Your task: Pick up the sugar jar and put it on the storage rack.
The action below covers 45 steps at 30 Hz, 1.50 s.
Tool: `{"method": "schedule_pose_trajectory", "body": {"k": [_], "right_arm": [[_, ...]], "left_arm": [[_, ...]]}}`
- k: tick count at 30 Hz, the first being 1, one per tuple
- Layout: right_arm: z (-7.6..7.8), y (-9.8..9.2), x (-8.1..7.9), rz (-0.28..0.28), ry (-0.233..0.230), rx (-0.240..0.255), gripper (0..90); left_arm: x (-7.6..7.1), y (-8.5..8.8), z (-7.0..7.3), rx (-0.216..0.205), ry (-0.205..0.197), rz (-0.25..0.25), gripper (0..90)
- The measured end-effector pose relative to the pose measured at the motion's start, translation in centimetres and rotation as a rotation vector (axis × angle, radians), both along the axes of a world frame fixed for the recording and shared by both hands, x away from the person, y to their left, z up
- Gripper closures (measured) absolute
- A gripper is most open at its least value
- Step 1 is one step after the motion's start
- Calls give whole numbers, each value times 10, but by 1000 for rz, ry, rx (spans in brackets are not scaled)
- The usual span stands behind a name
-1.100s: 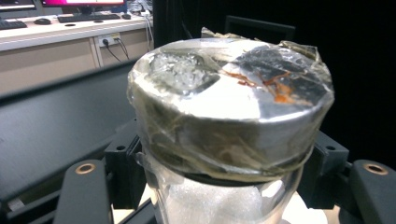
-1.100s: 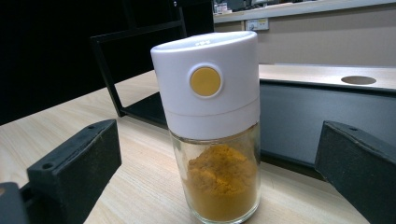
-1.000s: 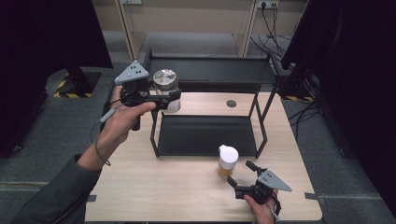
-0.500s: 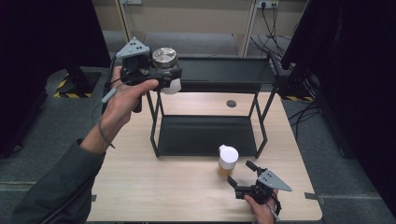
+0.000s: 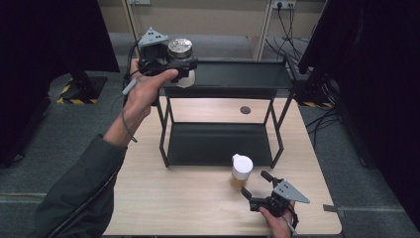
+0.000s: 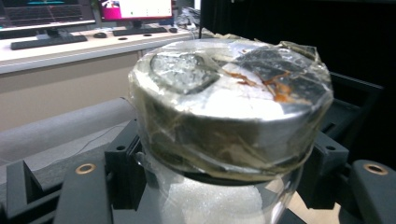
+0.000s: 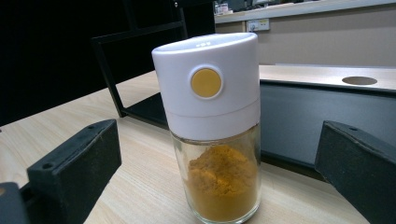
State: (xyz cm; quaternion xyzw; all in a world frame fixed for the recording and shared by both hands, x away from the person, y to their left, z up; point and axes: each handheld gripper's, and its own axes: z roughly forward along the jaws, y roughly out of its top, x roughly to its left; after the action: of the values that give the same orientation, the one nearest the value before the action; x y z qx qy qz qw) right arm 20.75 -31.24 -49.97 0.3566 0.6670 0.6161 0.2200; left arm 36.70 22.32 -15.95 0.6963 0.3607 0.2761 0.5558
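Two grippers active. Left gripper (image 5: 179,63) clenched on jar (image 5: 180,51), jar between jaws; since a second ago raised from beside rack (image 5: 233,74) to top-shelf level: placement likely next. Right gripper (image 5: 256,189) released, unmoved; spice jar (image 5: 241,170) ahead between open jaws, ungrasped.

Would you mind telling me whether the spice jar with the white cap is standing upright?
Upright: the spice jar stands on its base on the table, white cap on top.
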Motion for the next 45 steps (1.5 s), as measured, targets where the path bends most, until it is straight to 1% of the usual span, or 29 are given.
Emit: {"method": "schedule_pose_trajectory", "body": {"k": [2,4,6,7,11,16,20,24,30,35,39,40,41,42,45], "right_arm": [[0,0,0,0,0,1,7],[0,0,0,0,0,1,7],[0,0,0,1,0,1,7],[0,0,0,1,0,1,7],[0,0,0,1,1,2,7],[0,0,0,2,1,2,7],[0,0,0,4,0,2,7],[0,0,0,4,0,2,7],[0,0,1,4,2,2,7],[0,0,1,5,2,3,7],[-1,0,1,5,2,4,7],[-1,0,1,4,3,4,7],[-1,0,1,4,3,4,7],[-1,0,1,5,3,4,7],[-1,0,1,6,3,4,7]], "left_arm": [[5,-4,0,7,-2,18,307],[7,-5,0,8,0,24,307],[11,-8,-2,4,-6,43,307],[12,-9,-2,8,-6,50,307],[16,-12,-2,10,-3,65,307],[24,-18,-7,20,0,92,307],[27,-21,-10,34,4,100,307],[30,-22,-13,28,3,112,307],[30,-24,-15,34,-1,112,307],[32,-25,-16,31,1,114,307],[34,-27,-18,36,6,119,307],[38,-24,-21,43,-20,94,307],[38,-24,-21,43,-20,94,307],[36,-27,-21,30,1,118,307],[36,-28,-22,27,-1,122,307]]}}
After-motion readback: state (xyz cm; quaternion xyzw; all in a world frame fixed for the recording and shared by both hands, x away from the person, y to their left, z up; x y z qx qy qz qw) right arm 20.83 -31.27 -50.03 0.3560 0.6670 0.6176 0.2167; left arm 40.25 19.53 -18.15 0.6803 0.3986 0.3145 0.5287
